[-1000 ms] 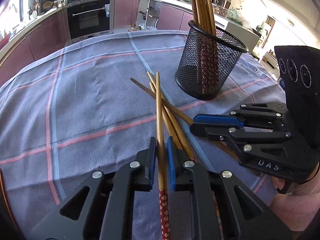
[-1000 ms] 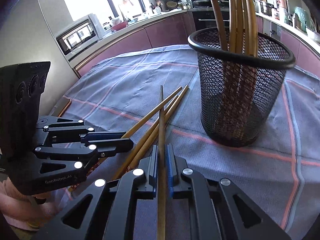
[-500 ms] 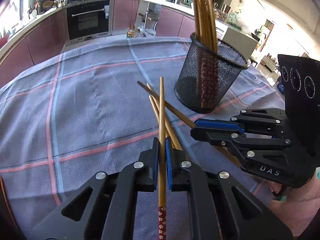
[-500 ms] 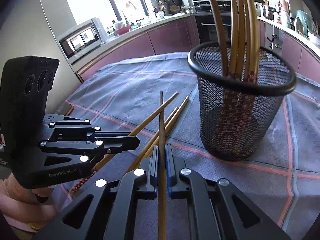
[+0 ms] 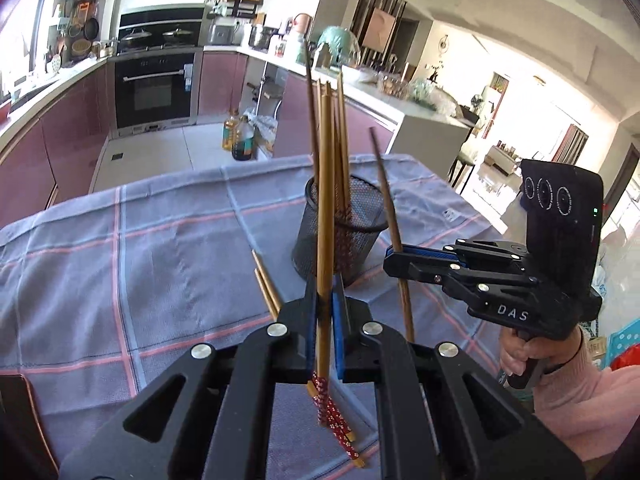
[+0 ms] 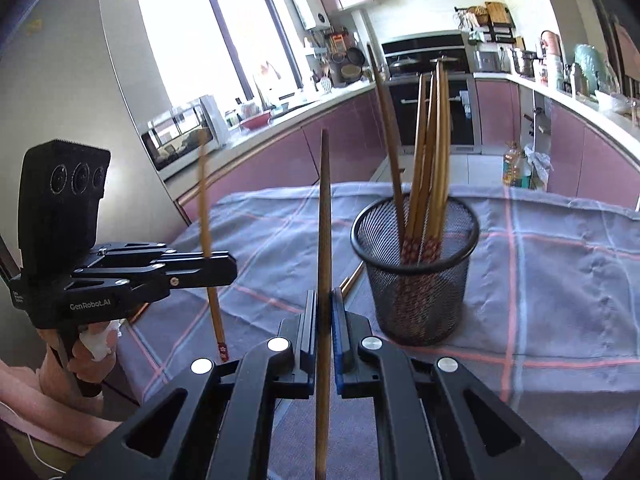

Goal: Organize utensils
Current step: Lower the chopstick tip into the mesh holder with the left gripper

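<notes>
Both tools up! The left tool [image 5: 325, 320] clamps a pale bamboo chopstick [image 5: 325, 200]; the right tool [image 6: 324, 332] pinches a darker brown chopstick [image 6: 323, 240], each raised near the black mesh cup [image 6: 416, 272]. Two more lie on the blue checked tabletop [image 5: 120, 280]. Risk: a tilted stick clips the rim or the upright bundle inside and tips the cup.

Your left black two-finger gripper [image 5: 324, 308] holds a long wooden chopstick with a red patterned end [image 5: 326, 200] upright between its fingers, above the grey checked tablecloth [image 5: 140, 260]. Your right black two-finger gripper [image 6: 324, 320] holds a plain brown wooden chopstick [image 6: 323, 240] likewise, to the right of the first. Beyond both stands the black wire-mesh cylindrical holder [image 6: 416, 280] on the cloth, with several chopsticks standing in it. Two more wooden chopsticks [image 5: 266, 288] lie on the cloth before the holder, below your grippers.
</notes>
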`<state>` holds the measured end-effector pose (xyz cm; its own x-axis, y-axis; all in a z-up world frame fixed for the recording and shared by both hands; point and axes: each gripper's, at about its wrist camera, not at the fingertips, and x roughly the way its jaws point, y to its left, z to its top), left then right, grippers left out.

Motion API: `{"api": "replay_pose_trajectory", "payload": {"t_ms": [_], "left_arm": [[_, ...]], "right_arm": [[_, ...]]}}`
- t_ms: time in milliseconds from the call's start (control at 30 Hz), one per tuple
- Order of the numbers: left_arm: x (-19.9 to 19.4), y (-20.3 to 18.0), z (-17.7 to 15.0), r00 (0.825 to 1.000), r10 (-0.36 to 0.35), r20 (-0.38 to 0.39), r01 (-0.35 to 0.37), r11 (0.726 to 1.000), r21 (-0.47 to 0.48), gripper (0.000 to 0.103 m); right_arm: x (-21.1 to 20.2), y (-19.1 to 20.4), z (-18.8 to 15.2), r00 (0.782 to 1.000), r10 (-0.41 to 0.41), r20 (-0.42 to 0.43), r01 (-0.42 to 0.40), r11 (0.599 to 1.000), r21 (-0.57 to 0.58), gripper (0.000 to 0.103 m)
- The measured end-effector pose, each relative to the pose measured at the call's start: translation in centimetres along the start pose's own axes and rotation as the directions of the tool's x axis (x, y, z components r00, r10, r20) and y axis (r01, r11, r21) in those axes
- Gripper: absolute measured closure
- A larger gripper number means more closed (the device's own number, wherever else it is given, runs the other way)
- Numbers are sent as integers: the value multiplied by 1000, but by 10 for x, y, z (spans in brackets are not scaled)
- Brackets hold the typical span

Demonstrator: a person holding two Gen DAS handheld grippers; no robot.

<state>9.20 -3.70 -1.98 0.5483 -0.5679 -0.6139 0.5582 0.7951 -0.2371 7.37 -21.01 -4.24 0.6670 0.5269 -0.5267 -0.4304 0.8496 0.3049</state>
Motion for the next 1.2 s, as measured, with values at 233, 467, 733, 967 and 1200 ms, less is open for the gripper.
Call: {"api": "replay_pose_trajectory", "payload": {"t_ms": [233, 467, 733, 967, 1200], "left_arm": [[-20, -10, 17, 997, -39, 64, 39, 999, 4, 96], [-22, -19, 49, 990, -47, 132, 46, 999, 11, 96], [-27, -29, 92, 977, -45, 206, 39, 999, 30, 96], [-24, -37, 118, 971, -33, 235, 23, 999, 46, 96], [-1, -38, 122, 981, 8, 196, -16, 999, 43, 96]], "right_arm": [[-21, -8, 19, 997, -3, 82, 3, 1000, 2, 97], [-32, -9, 48, 990, -15, 144, 19, 999, -33, 97], [-53, -10, 82, 977, -31, 213, 48, 996, -75, 97], [-57, -17, 98, 966, -53, 251, 74, 994, -77, 97], [-34, -28, 97, 975, -77, 208, 90, 994, -55, 97]]}}
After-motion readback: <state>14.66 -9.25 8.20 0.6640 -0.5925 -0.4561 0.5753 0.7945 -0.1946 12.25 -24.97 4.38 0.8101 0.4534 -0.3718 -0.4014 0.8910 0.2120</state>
